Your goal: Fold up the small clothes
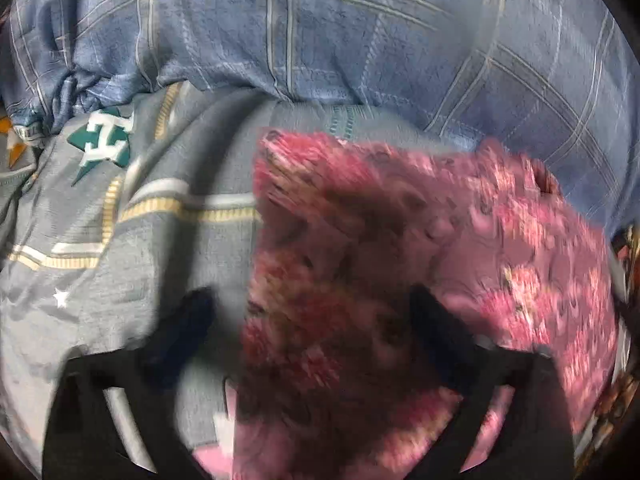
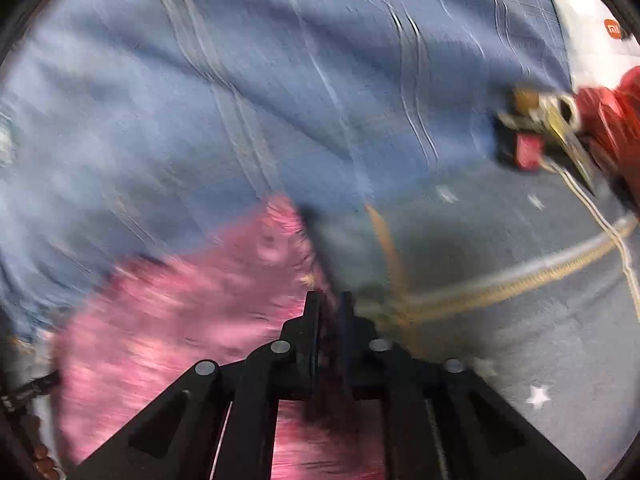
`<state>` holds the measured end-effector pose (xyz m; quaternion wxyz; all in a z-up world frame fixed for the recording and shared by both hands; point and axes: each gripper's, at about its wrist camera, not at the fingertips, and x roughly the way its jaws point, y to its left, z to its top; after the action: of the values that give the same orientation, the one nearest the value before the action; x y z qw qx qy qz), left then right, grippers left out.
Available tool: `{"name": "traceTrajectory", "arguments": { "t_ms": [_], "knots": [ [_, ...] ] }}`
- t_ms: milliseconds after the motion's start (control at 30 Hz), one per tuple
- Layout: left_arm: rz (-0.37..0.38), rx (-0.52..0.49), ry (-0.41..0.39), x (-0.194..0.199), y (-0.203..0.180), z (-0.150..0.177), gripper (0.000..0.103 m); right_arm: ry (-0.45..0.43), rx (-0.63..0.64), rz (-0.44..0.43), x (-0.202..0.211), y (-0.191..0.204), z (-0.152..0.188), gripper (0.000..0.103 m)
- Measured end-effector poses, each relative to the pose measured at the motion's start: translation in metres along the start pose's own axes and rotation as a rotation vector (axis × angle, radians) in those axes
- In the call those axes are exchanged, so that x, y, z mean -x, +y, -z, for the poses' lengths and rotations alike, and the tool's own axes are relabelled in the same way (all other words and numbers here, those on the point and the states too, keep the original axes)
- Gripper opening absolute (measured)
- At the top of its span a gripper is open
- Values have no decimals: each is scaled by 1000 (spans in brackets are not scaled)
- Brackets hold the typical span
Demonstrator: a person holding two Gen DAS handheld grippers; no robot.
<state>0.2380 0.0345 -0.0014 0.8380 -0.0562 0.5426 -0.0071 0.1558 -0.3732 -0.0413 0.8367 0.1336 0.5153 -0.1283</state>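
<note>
Garment: a small pink floral cloth (image 1: 420, 248), fuzzy-looking and blurred by motion; what kind of clothing it is cannot be told. It sits in the right half of the left wrist view and the near-left of the right wrist view (image 2: 180, 320).
Surface: grey bedding with yellow-and-white stripes and small stars (image 1: 120, 240), with a blue plaid quilt (image 1: 360, 40) bunched along the far side.
Left gripper (image 1: 316, 320): fingers spread wide. The cloth hangs down between them and drapes over the right finger (image 1: 436, 320); the left finger (image 1: 188, 320) stands apart from it, over bare bedding. Nothing appears pinched.
Right gripper (image 2: 330, 316): fingers drawn nearly together, a thin dark-pink edge of the cloth showing in the slit, so it looks clamped on the garment's edge.
Key relation: the cloth's bulk lies to the left of the right fingers, while its right part already lies across the left gripper's mouth. The long axis is too blurred to judge.
Likely step: the right gripper probably carries the edge; the left need only close to take the other side.
Clutter: a white box with an orange logo (image 2: 592, 28) and a red object with keys (image 2: 560, 128) far right, well apart from the cloth.
</note>
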Motion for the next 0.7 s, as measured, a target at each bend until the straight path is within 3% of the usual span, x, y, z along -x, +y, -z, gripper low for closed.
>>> {"name": "traceTrajectory", "arguments": {
  "t_ms": [33,67,167,200,233,267,333,400,500,567,600,667,700],
  "knots": [
    [15,-3,13,1,2,0,103,-29,3,-2,7,-2,0,16],
    [29,-3,31,2,4,-1,103,-55,-5,-2,16,-3,1,17],
    [49,18,-18,23,14,-1,100,-194,-40,-180,55,-7,12,18],
    [60,21,-44,31,17,1,100,-225,-26,-221,66,-2,20,26],
    [74,22,-60,38,18,4,100,-231,-3,-232,71,5,28,42],
    [80,21,-67,41,19,8,100,-233,14,-233,73,11,33,49],
    [76,5,-55,38,20,19,101,-220,75,-196,67,24,48,59],
    [35,-31,9,20,15,29,101,-111,122,-122,37,36,66,66],
    [45,-74,6,31,14,35,101,-157,176,-27,48,50,70,66],
    [102,-90,11,42,17,39,101,-179,140,-70,62,48,73,66],
    [116,-91,0,47,18,43,101,-200,117,-96,69,45,78,71],
    [90,-123,34,41,20,54,102,-197,79,-56,67,39,87,92],
    [68,-149,92,30,19,60,103,-119,62,-5,51,35,96,101]
  ]
}}
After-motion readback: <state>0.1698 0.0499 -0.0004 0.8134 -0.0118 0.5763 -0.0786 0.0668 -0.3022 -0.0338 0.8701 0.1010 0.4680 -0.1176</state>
